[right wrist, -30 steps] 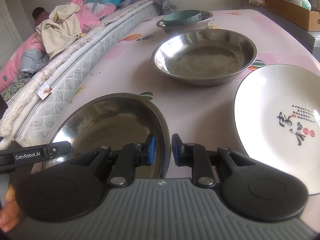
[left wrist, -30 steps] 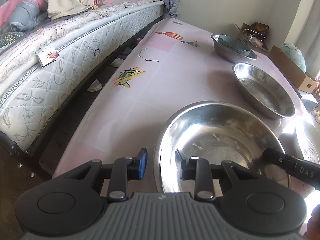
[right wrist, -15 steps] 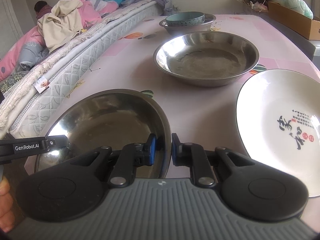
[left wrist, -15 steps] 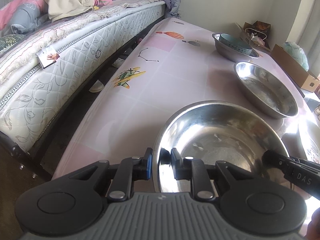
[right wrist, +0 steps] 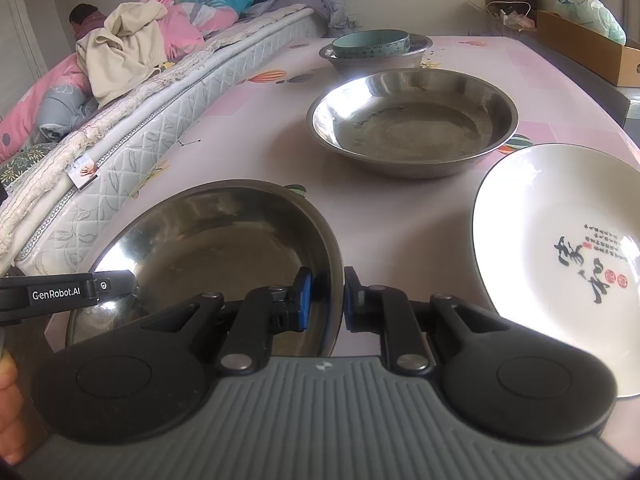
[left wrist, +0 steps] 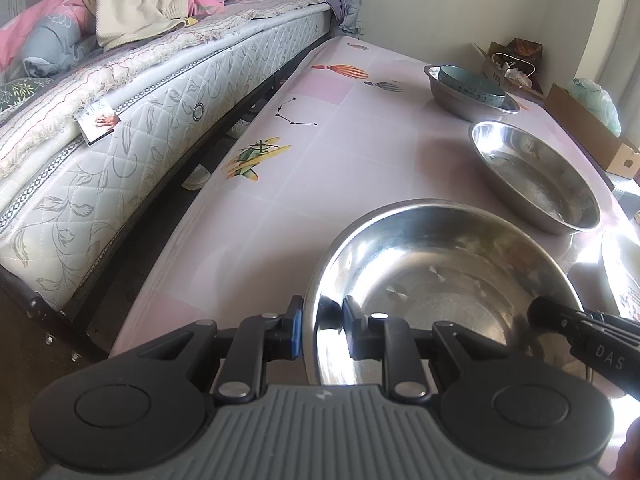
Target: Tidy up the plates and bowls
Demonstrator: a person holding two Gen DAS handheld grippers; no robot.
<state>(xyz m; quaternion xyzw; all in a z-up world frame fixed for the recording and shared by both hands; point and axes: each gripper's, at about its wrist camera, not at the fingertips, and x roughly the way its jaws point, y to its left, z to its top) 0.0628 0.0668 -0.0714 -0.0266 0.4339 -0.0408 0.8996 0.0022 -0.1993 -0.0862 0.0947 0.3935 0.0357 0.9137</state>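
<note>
A large steel bowl (left wrist: pixel 440 276) sits at the near edge of the pink table (left wrist: pixel 320 168). My left gripper (left wrist: pixel 320 330) is shut on its left rim, one finger outside and one inside. My right gripper (right wrist: pixel 326 300) is shut on the right rim of the same bowl (right wrist: pixel 216 240). A second steel bowl (left wrist: pixel 536 176) (right wrist: pixel 412 120) lies beyond it. A white plate with black calligraphy (right wrist: pixel 560 256) lies to the right. A teal bowl (right wrist: pixel 372 44) sits inside a small steel bowl (right wrist: pixel 376 60) at the far end.
A mattress with piled bedding (left wrist: pixel 120 80) runs along the table's left side, with a dark gap between. A cardboard box (right wrist: pixel 592 48) and bags stand at the far right by the wall.
My left gripper has closed from wide open onto the bowl's left rim. My right gripper stays clamped on the right rim, and the bowl appears to have lifted slightly.
</note>
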